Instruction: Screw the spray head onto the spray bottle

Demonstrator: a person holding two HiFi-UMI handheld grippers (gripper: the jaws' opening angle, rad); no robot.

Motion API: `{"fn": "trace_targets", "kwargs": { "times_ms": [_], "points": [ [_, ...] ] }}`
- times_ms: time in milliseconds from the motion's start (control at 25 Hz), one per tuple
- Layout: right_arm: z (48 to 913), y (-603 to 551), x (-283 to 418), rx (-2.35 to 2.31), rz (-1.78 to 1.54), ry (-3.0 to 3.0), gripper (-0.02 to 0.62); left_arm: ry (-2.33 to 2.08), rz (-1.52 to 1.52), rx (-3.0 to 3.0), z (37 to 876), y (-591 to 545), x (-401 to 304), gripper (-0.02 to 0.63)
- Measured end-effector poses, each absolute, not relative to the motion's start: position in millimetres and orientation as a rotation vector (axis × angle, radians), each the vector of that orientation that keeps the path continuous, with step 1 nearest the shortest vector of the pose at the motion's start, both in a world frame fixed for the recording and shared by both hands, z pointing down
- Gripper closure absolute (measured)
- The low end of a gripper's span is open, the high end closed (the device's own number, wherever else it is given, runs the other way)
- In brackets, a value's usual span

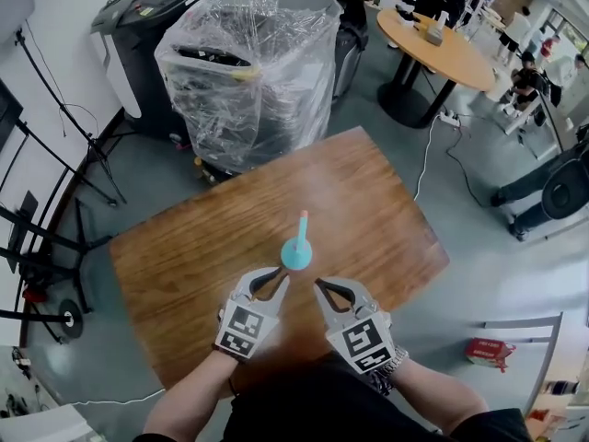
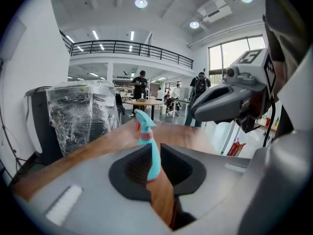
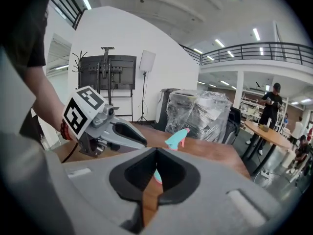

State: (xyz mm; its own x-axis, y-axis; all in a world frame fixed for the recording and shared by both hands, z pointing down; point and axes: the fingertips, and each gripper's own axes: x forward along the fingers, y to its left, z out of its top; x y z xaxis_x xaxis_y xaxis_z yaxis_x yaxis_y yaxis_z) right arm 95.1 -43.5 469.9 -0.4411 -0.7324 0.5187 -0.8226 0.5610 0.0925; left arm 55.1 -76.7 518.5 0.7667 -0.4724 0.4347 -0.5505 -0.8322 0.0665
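A teal spray bottle [image 1: 296, 252] with its spray head on top stands upright near the middle of the wooden table [image 1: 212, 274]. My left gripper [image 1: 282, 275] points at the bottle's base from the near left. Its jaws stand a narrow gap apart, with nothing pressed between them. In the left gripper view the bottle [image 2: 146, 131] shows just beyond the tips [image 2: 155, 153]. My right gripper [image 1: 317, 284] is shut and empty at the near right. The bottle [image 3: 175, 140] stands a little beyond its closed tips [image 3: 156, 153].
Behind the table stands a plastic-wrapped machine [image 1: 248, 63]. A round table [image 1: 442, 44] with people around it is at the far right. A red box [image 1: 488, 350] and a chair frame [image 1: 525, 334] sit on the floor at the right. Stands [image 1: 46, 238] line the left wall.
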Motion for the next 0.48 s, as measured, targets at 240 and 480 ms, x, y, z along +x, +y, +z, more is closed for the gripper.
{"fn": "trace_targets", "kwargs": {
  "times_ms": [240,480],
  "points": [
    [460.1,-39.3,79.9,1.311,0.218,-2.312,0.601,-0.784,0.515,2.793,484.5,-56.1,55.2,0.595],
    [453.9,-39.4,76.8,1.367,0.229,-2.313,0.602,-0.822,0.517,2.773,477.1,-57.3,47.1,0.595]
  ]
}}
